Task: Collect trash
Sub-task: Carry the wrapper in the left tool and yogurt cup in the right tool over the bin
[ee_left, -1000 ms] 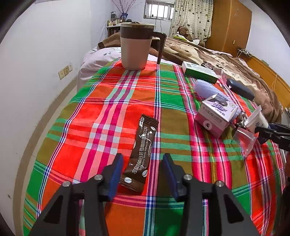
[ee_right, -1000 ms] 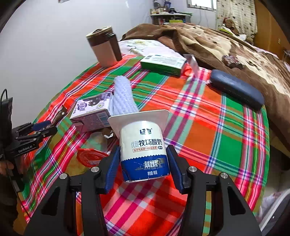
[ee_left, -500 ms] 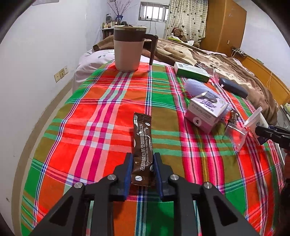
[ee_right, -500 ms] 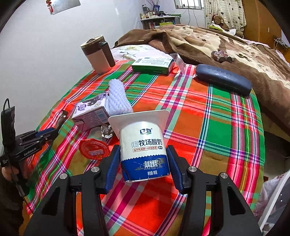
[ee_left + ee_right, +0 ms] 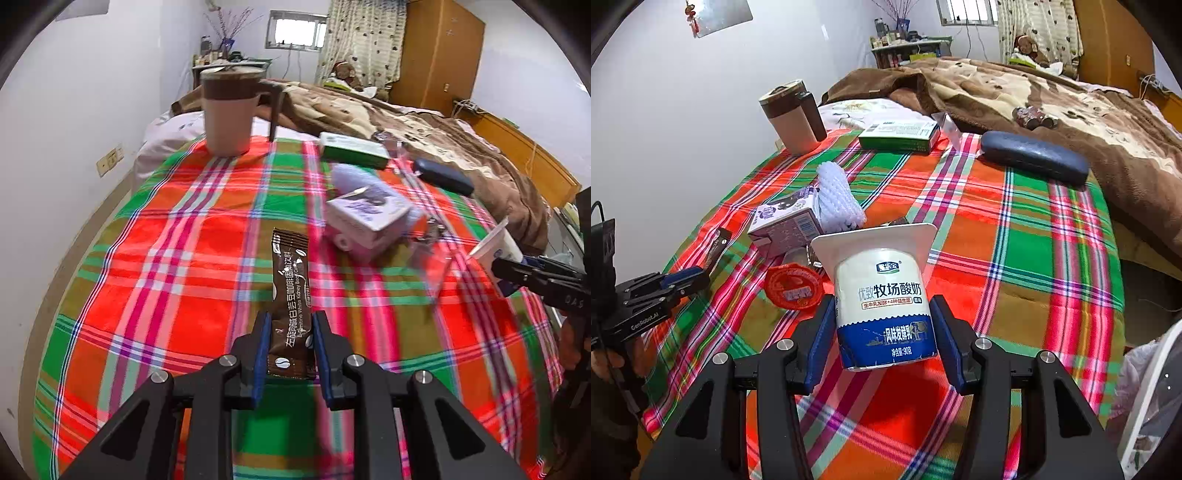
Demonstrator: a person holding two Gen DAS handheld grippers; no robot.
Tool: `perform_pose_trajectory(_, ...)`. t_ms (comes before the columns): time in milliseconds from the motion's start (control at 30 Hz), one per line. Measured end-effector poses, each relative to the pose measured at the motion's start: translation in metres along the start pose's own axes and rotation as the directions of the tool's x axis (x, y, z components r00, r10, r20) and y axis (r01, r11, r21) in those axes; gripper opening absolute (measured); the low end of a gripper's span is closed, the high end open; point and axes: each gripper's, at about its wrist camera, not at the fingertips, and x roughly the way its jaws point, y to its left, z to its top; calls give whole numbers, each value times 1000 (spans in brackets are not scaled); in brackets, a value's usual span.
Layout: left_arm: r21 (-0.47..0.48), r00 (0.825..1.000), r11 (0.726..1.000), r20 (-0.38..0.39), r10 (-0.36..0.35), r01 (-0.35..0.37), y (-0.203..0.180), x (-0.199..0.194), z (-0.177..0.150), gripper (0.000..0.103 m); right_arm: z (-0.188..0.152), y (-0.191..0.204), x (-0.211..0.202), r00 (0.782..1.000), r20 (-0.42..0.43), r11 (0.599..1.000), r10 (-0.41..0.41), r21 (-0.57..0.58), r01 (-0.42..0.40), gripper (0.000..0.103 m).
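Observation:
My left gripper (image 5: 290, 345) is shut on a brown coffee sachet (image 5: 290, 295) and holds it lifted above the plaid tablecloth (image 5: 177, 258). My right gripper (image 5: 884, 332) is shut on a white and blue yogurt cup (image 5: 884, 306), held above the cloth; the cup also shows at the right edge of the left wrist view (image 5: 498, 254). A purple milk carton (image 5: 785, 223), a white foam net sleeve (image 5: 836, 197) and a red foil lid (image 5: 794, 286) lie on the cloth.
A brown lidded mug (image 5: 231, 110), a green box (image 5: 351, 149) and a dark glasses case (image 5: 1034, 157) sit at the far side. A bed with a brown blanket (image 5: 1052, 96) lies behind. A white bag edge (image 5: 1145, 398) shows at lower right.
My left gripper closed on the coffee sachet and lifted it off the cloth. My right gripper rose a little with the yogurt cup still in it.

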Motion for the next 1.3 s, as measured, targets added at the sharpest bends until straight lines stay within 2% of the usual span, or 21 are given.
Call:
perform_pose_trajectory(433, 90, 996, 992, 27, -86, 84, -72, -25, -5, 23, -23, -15, -46, 998, 62, 999, -30, 37, 28, 53)
perform_pose_trajectory(733, 160, 988, 977, 38, -151, 144, -127, -37, -6, 23, -42, -40, -81, 992, 103, 994, -75, 80, 67, 53)
perform_pose_trajectory(967, 238, 976, 950, 32, -215, 201, -182, -41, -7, 23, -59, -67, -110, 983, 131, 984, -132, 138, 114, 53)
perform_pose_trajectory(1067, 263, 969, 937, 26, -247, 231, -206, -40, -7, 24, -69, -85, -127, 973, 143, 973, -181, 170, 156, 53)
perform_pose_trajectory(1300, 336, 944, 889, 4, -331, 310, -271, -38, -10, 24, -87, -115, -154, 954, 148, 948, -262, 227, 225, 53)
